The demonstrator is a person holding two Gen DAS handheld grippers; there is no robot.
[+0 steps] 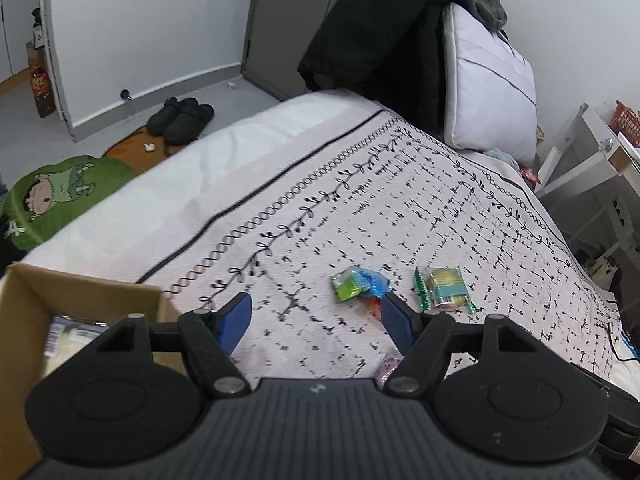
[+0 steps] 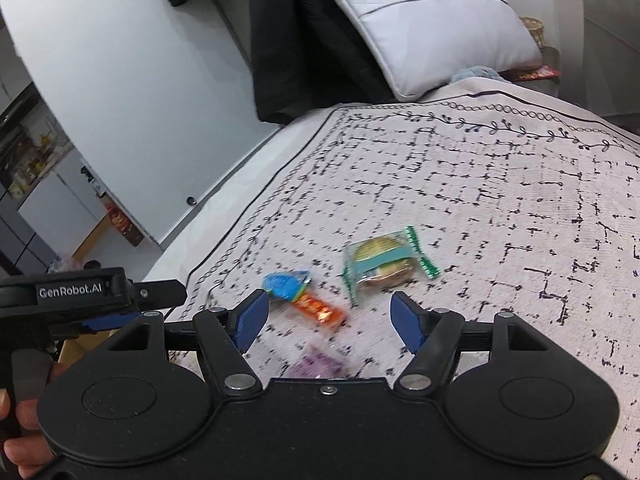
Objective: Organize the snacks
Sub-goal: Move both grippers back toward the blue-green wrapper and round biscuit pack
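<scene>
Several snack packets lie on the patterned bedspread (image 1: 400, 208). A green-edged cracker packet (image 1: 444, 288) (image 2: 384, 266) sits furthest right. To its left lies a blue and green packet (image 1: 358, 284) (image 2: 286, 284), with an orange packet (image 2: 320, 310) beside it and a purple packet (image 2: 318, 366) nearer. My left gripper (image 1: 316, 320) hangs open above bare cloth, left of the packets. My right gripper (image 2: 328, 318) is open over the orange packet, nothing pressed between its blue fingers (image 2: 252, 320). An open cardboard box (image 1: 80, 292) with packets inside stands at the left.
A grey pillow (image 1: 488, 88) and dark clothes (image 1: 380, 28) sit at the head of the bed. Slippers (image 1: 182, 118) and a green cushion (image 1: 60, 200) lie on the floor to the left. A white shelf unit (image 1: 592, 148) stands right of the bed.
</scene>
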